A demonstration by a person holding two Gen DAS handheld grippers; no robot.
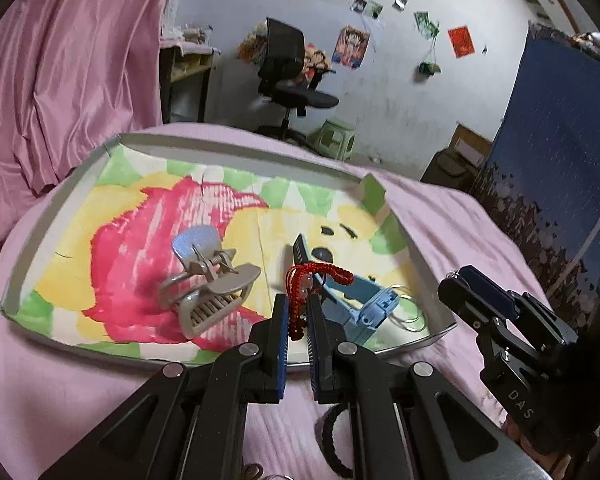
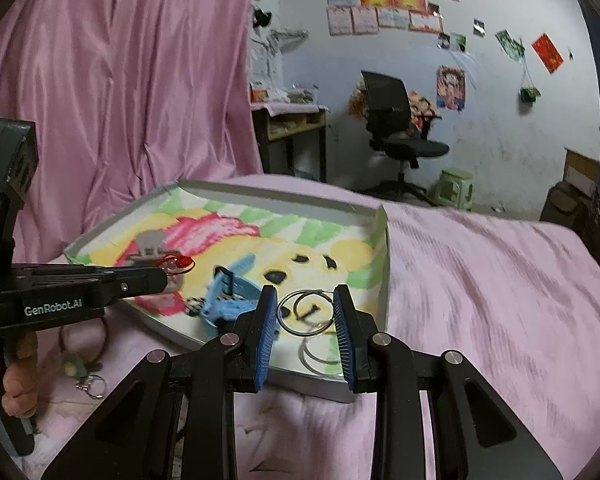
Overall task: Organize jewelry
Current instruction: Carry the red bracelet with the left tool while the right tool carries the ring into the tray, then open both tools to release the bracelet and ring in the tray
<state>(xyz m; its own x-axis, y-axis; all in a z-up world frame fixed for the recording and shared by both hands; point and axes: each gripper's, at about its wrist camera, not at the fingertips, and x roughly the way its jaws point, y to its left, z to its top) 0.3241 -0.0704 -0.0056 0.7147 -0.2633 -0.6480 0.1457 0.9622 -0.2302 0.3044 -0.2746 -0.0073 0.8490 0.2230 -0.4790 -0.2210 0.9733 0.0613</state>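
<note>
Pink bedding (image 2: pixel 480 280) covers the bed and leaves a broad bare stretch to the right of the tray, while a pink curtain (image 2: pixel 120 80) closes off the left side. Behind the bed, a white wall with posters too small to read stands past a black office chair (image 2: pixel 396 120) and a green stool (image 2: pixel 456 188). On the bedding lies a shallow grey-rimmed tray (image 1: pixel 40 232) lined with a cartoon bear picture; its low walls fence all four sides and one far corner flap stands bent up. Most of its far half is free. Inside it, a grey claw hair clip (image 1: pixel 208 292) sits left of centre, a light blue clip (image 1: pixel 364 308) lies near the right wall, and thin metal hoops (image 2: pixel 308 312) rest just beside that clip at the near right corner. The left gripper (image 1: pixel 298 320) hangs over the tray's near edge, its jaws clamped on a red braided cord bracelet (image 1: pixel 320 276) with pale beads, lifted clear of the liner. The right gripper (image 2: pixel 306 320) hovers above the hoops with jaws spread wide and nothing between them. A hand (image 2: pixel 16 376) grips the left tool's handle, which reads "GenRobot.AI"; the right tool's side shows "DAS". More small trinkets (image 2: pixel 86 372) lie on the bedding outside the tray, blurred.
</note>
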